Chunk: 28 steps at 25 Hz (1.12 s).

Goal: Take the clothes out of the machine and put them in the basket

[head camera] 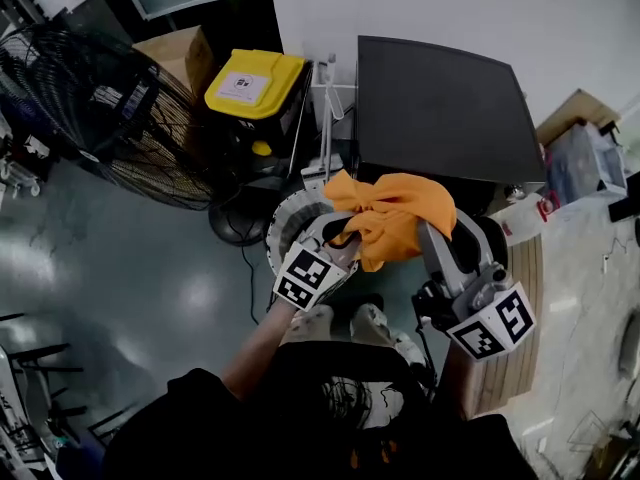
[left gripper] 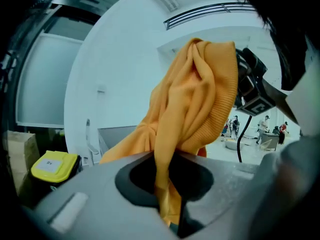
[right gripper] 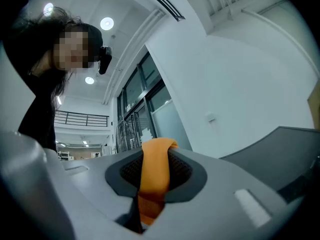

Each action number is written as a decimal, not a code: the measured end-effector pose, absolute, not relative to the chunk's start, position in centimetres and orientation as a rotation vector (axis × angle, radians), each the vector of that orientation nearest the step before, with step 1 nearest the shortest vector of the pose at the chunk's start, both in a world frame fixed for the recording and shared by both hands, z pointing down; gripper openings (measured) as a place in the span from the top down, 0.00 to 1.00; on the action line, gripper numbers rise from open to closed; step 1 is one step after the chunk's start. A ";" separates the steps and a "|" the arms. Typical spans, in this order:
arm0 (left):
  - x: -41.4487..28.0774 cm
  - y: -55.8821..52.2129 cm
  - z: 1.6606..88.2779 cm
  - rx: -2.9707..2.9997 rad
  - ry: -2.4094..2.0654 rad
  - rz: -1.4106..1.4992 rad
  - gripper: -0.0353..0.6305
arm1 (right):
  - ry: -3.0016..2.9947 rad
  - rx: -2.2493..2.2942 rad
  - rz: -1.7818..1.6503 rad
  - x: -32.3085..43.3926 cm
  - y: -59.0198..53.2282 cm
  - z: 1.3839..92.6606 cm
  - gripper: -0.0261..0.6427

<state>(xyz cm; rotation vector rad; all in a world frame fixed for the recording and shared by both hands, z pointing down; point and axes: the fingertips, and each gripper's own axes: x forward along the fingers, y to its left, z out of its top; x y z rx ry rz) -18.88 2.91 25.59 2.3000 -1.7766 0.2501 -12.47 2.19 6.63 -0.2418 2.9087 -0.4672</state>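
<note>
Head view: left claw [head camera: 341, 232] and right claw [head camera: 436, 234] clamp the orange garment [head camera: 396, 211] between them.

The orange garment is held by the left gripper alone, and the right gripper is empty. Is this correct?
Not quite: the right gripper is not empty. The right gripper view shows a fold of the orange garment clamped between its jaws. The left gripper grips it too, so both hold it.
</note>
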 end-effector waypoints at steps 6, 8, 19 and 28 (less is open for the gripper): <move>-22.9 7.3 23.0 2.309 -1.875 0.250 0.88 | 2.941 -0.296 -0.505 -14.6 4.8 9.1 0.82; -24.2 8.5 21.9 2.321 -1.905 0.241 0.88 | 2.965 -0.318 -0.518 -15.6 5.7 10.4 0.82; -28.3 13.1 22.8 2.340 -1.923 0.372 0.88 | 3.114 -0.397 -0.700 -20.6 8.8 20.6 0.82; -29.7 16.0 33.0 2.193 -1.767 0.539 0.88 | 3.274 -0.403 -0.877 -22.8 11.1 31.1 0.82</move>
